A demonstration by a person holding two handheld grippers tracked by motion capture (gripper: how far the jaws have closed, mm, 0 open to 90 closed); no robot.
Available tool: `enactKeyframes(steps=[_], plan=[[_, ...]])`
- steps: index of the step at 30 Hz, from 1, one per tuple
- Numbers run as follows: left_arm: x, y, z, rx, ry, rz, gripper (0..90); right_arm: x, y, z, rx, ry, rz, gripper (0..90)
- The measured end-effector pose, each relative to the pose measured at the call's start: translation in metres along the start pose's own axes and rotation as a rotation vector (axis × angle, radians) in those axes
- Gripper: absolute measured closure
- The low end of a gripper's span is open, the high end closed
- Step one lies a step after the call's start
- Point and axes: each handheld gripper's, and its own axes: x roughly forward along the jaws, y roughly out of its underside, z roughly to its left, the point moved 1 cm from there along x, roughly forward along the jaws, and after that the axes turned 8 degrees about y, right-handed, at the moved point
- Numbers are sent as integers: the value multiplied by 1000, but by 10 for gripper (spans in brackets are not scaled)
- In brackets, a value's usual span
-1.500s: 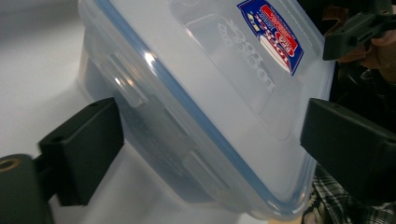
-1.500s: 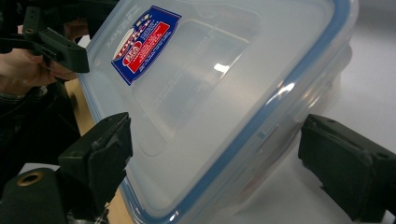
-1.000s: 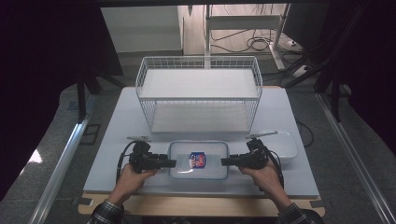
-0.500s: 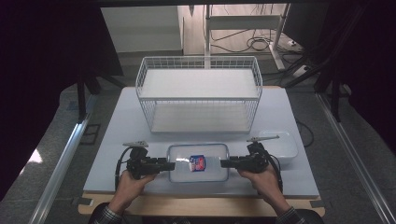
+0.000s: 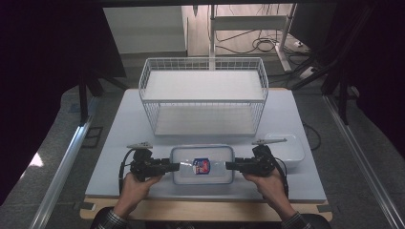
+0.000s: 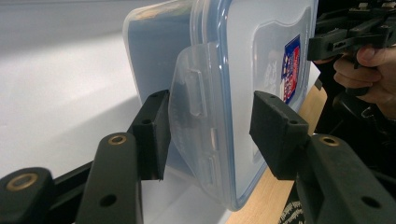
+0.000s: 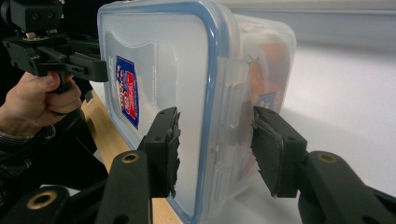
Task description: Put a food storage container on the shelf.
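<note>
Your left tongs (image 5: pixel 175 166) and right tongs (image 5: pixel 229 165) straddle the box's (image 5: pixel 203 164) end latches near the tabletop's front edge, pads apart, long axis between them.

A lidded container (image 5: pixel 202 164) lies between the left tool (image 5: pixel 173 167) and right tool (image 5: pixel 230 166).
</note>
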Motion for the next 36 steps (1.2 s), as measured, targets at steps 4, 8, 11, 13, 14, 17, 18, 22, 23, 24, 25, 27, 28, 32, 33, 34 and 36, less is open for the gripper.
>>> enactKeyframes(steps=[4,8,11,13,14,17,18,22,23,24,25,27,28,32,33,34,36], plan=[[-6,-8,-7,31,-8,-23,491,-5,-5,4,-21,-2,-31,529],[-11,-17,-15,58,-17,-40,491,-12,-14,9,-49,-1,-57,528],[-16,-25,-20,77,-25,-47,490,-17,-21,13,-62,-4,-74,528],[-20,-31,-23,89,-31,-55,490,-19,-26,15,-71,-6,-83,528],[-21,-34,-25,97,-33,-57,490,-21,-30,16,-79,-6,-91,528],[-26,-43,-30,114,-37,-68,490,-26,-39,20,-93,-7,-104,528],[-28,-47,-31,121,-39,-72,490,-28,-43,21,-100,-6,-111,528],[-34,-59,-37,146,-49,-86,490,-34,-56,26,-114,-6,-133,528],[-36,-62,-37,154,-49,-89,490,-35,-59,27,-117,-6,-137,528],[-37,-65,-38,154,-49,-95,490,-36,-62,28,-122,-5,-144,528],[-38,-68,-39,159,-49,-98,490,-38,-65,29,-127,-4,-150,528],[-40,-75,-40,164,-51,-103,490,-40,-71,31,-133,-3,-161,528],[-41,-78,-41,168,-53,-105,490,-41,-74,31,-134,-3,-166,528],[-47,-92,-46,181,-64,-121,488,-46,-88,34,-142,-6,-179,528],[-48,-96,-47,189,-66,-123,488,-47,-92,34,-146,-6,-184,528],[-50,-99,-49,192,-67,-127,488,-49,-95,35,-152,-6,-192,528],[-52,-106,-51,199,-70,-133,488,-52,-103,37,-160,-5,-200,527]])
